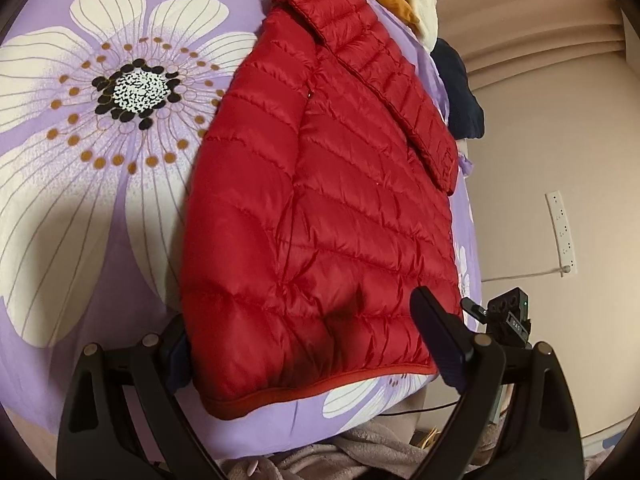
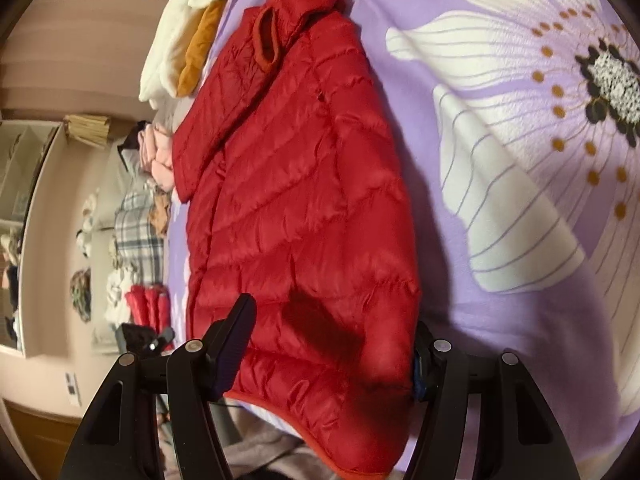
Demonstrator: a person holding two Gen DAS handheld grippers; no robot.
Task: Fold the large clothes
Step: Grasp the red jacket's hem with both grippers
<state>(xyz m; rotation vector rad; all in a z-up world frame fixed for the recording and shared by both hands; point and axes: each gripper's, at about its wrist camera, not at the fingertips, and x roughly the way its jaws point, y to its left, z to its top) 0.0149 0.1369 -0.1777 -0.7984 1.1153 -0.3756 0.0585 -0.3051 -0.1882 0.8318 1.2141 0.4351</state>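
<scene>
Red puffer jacket laid out on the purple floral bedspread, sleeve already folded in (looks like it anyway). Left gripper and right gripper both wide, straddling the hem, not clamping anything. Still needs folding over into a bundle.

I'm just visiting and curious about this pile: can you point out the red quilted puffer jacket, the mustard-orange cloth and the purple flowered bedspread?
Red quilted puffer jacket [image 1: 320, 200], left wrist view, its body.
Mustard-orange cloth [image 2: 200, 46], right wrist view, its middle.
Purple flowered bedspread [image 1: 120, 260], left wrist view, a white petal.
</scene>
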